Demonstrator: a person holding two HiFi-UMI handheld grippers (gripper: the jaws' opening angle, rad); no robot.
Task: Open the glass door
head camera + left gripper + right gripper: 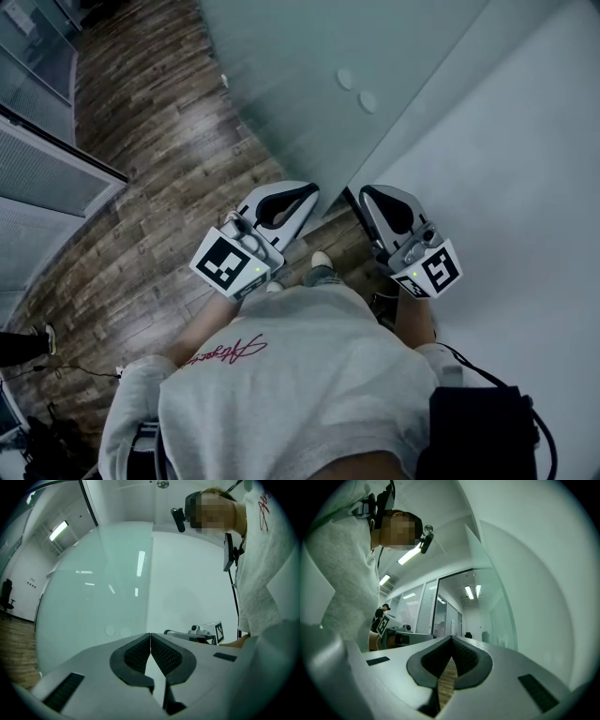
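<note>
Wood-plank flooring [159,169] runs under a frosted glass door [300,84], which stands between that floor and a plain white wall [506,141]. Two round discs [345,79] sit on the pane near its edge.

Seen from the head, the door's lower edge lies just ahead of both sets of jaws. Whether either tip touches the glass cannot be told. The left gripper [150,634] has its ribbed pads pressed together with nothing between them. The frosted pane fills the space ahead and to the left of its tips, the door's vertical edge rises directly above them, and the wall lies to their right. The right gripper [451,638] is likewise closed tight and empty. The glass stands ahead and to the right of its tips. Straight beyond them lies a corridor of glass partitions [422,613].

Both grippers are side by side, near each other, in front of the person's grey sweatshirt [281,394]. A shoe [319,270] shows between them on the planks.
</note>
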